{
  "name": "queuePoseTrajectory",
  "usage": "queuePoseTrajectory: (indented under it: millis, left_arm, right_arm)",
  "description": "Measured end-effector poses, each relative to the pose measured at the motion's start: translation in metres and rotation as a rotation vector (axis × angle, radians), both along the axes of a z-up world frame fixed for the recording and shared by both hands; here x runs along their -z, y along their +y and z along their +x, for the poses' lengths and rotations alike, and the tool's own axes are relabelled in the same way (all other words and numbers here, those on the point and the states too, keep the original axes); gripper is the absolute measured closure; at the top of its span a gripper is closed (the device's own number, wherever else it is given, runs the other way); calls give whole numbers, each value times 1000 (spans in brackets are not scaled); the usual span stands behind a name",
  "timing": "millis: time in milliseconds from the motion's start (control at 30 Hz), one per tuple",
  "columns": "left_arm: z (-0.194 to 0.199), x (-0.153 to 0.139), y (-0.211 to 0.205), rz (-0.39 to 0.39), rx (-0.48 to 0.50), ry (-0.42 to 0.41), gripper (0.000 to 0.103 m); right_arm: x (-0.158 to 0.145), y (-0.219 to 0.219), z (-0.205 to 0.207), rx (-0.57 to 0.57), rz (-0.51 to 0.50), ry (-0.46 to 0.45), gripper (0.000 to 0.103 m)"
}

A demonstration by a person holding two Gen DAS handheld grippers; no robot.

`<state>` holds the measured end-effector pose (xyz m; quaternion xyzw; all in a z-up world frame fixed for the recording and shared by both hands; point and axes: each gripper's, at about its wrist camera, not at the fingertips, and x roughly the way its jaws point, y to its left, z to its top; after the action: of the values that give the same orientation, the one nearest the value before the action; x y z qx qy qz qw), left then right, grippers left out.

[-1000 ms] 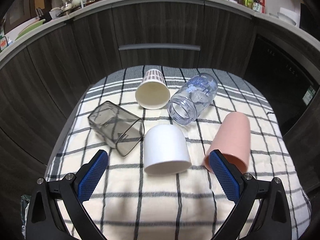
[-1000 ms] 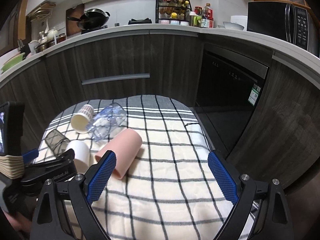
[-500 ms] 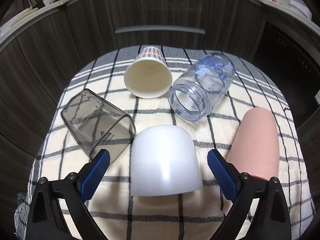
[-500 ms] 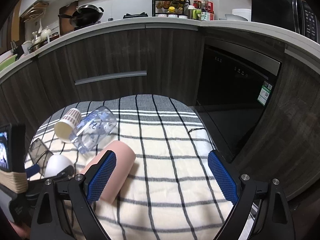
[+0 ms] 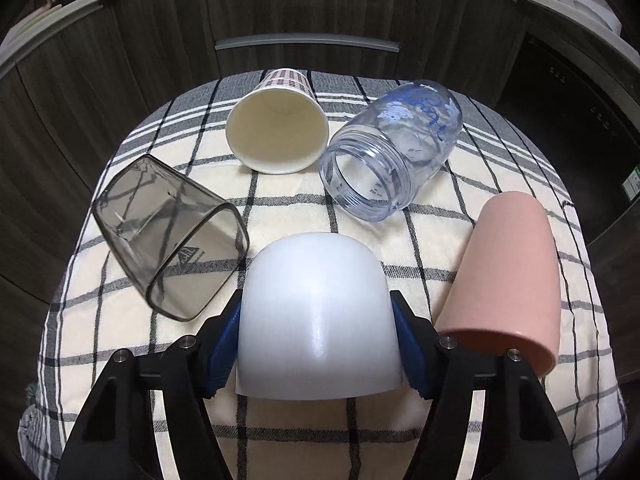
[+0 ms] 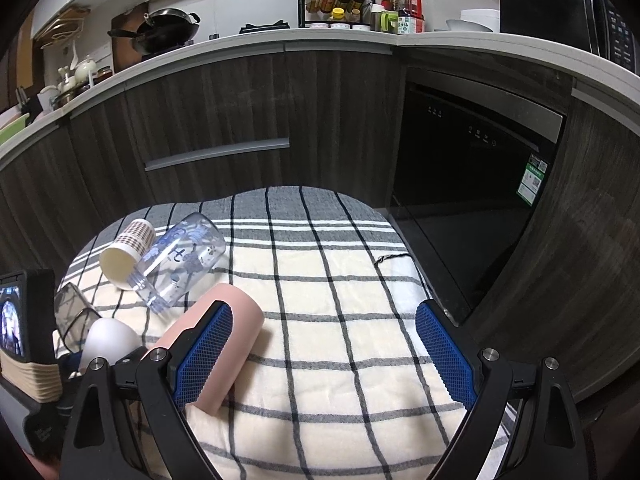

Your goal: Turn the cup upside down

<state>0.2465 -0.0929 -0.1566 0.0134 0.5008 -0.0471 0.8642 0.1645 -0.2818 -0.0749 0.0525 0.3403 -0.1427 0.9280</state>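
Left wrist view, left to right: smoked square cup (image 5: 168,232) on its side, white cup (image 5: 316,316) near centre, pink cup (image 5: 508,276) on its side at right; paper cup (image 5: 276,128) and clear jar (image 5: 392,148) lie farther back on the checked cloth (image 5: 480,420). Left gripper (image 5: 316,344) is clenched on the white cup, both pads against its walls, rim toward the camera. Judged progress: grasp made, lift and turn outstanding. Right gripper (image 6: 324,356) is released, holding nothing, near the pink cup. Against the earlier frames, the left gripper's fingers stood wide apart short of the cup; they have since advanced and closed.
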Motion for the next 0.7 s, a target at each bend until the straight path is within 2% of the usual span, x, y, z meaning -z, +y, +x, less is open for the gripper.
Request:
queuePoseTrajectory:
  millis: [167,333,533,633,700]
  left_arm:
    - [-16,-12,4,5,14,-25,35]
    - [-50,-25,12,-17,27,-14,35]
    - [-105,-30,12,-74,58,39,35]
    - [-130,-29,7,-85,78,32,35]
    - [-145,-28,2,-82,92,-2,35]
  right_arm:
    - [-6,5,-6,-6,-3,-7,10]
    - [-18,9,-21,-12,-11,-23,10]
    - [-28,11,-59,-14,-5,4,10]
    - [-29,7,-84,-8,3,31,10]
    - [-27,4,-100,0,0,52,10]
